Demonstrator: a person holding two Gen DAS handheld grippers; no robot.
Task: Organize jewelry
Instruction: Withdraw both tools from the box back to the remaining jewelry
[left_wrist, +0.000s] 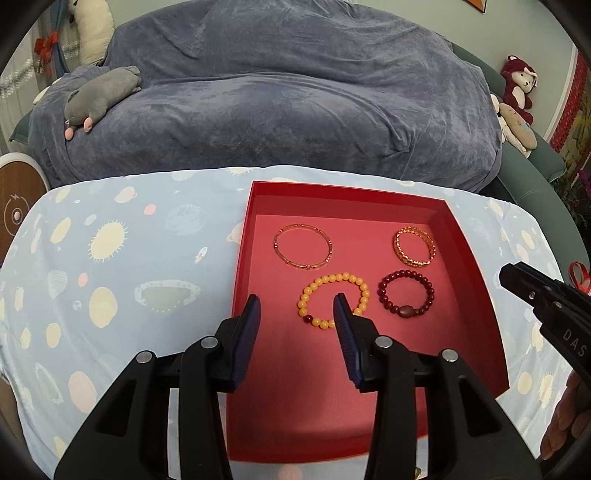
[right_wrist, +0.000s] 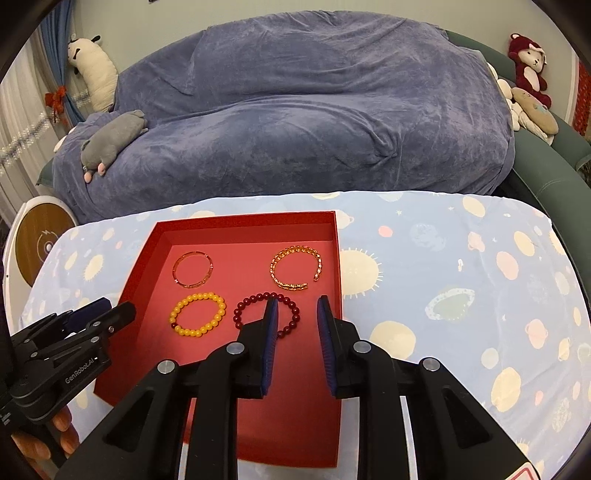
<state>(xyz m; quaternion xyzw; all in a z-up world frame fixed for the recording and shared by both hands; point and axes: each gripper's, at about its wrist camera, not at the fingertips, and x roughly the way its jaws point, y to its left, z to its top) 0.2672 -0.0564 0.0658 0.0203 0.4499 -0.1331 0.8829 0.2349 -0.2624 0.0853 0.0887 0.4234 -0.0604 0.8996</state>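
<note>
A shallow red box (left_wrist: 471, 254) lies on a pale blue planet-print cloth and holds several bracelets. At the back are a thin gold bangle (left_wrist: 282, 254) and a gold chain cuff (left_wrist: 413, 263). In front of them lie a yellow bead bracelet (left_wrist: 334, 277) and a dark red bead bracelet (left_wrist: 404, 310). My left gripper (left_wrist: 297, 301) hangs open above the yellow beads, holding nothing. My right gripper (right_wrist: 298, 301) stands open over the dark red bracelet (right_wrist: 251, 297) by the box's right wall, also holding nothing. Each view shows the other gripper at its edge, with fingers of the person's hand behind it.
The cloth (right_wrist: 461, 295) spreads wide to the right of the box and to the left (left_wrist: 110, 277) of it. Behind the table is a sofa under a blue-grey blanket (left_wrist: 295, 92) with a grey plush (left_wrist: 99, 96) and more plush toys. A round white and wooden object (right_wrist: 40, 236) stands far left.
</note>
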